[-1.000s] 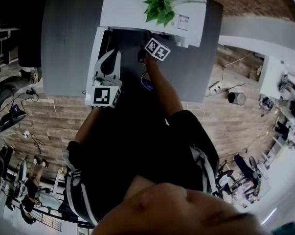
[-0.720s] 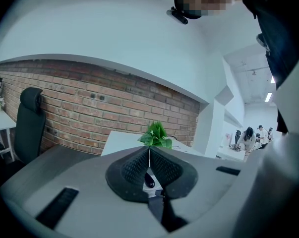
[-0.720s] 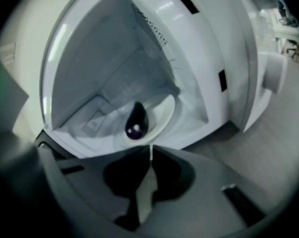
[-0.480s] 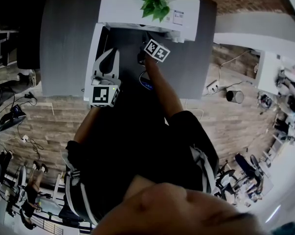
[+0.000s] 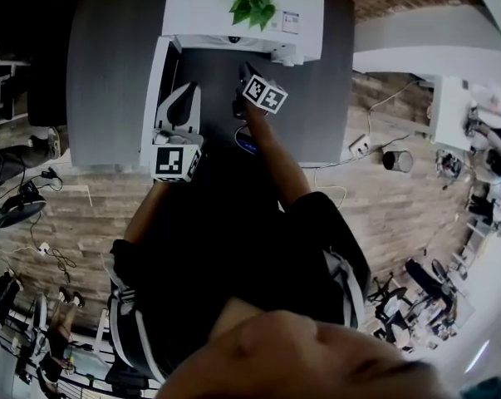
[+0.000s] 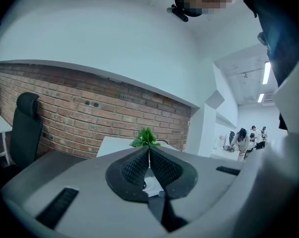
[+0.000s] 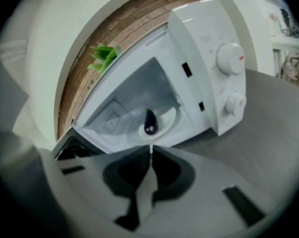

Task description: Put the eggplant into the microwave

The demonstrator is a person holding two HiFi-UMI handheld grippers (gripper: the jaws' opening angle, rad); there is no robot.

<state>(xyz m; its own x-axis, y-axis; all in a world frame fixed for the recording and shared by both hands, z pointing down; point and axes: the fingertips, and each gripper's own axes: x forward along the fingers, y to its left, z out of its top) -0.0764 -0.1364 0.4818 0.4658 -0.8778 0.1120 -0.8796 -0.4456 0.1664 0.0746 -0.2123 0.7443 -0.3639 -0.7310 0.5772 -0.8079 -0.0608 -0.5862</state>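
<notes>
1. A grey rectangular table (image 5: 109,73) carries a boxy white microwave (image 7: 209,48), its door (image 5: 156,98) swung open.
2. The left gripper (image 6: 149,150), jaws pressed together on nothing, hovers outside the microwave, beside that door.
3. The right gripper (image 7: 151,150), jaws also closed and empty, faces the microwave's opening and is the nearer one.
4. The small dark purple eggplant (image 7: 150,123) lies inside the microwave on a round white plate (image 7: 168,117). It is straight ahead of the right gripper's fingers, long axis running front to back.

We see strong fisheye bending in all three views, with dark rounded corners in both gripper views. The head view is dim and contrasty; the white microwave (image 5: 202,7) stands out bright above the dull grey table (image 5: 109,73). Ceiling strip lights (image 6: 267,72) glow in the left gripper view. The right gripper view looks soft and hazy.
</notes>
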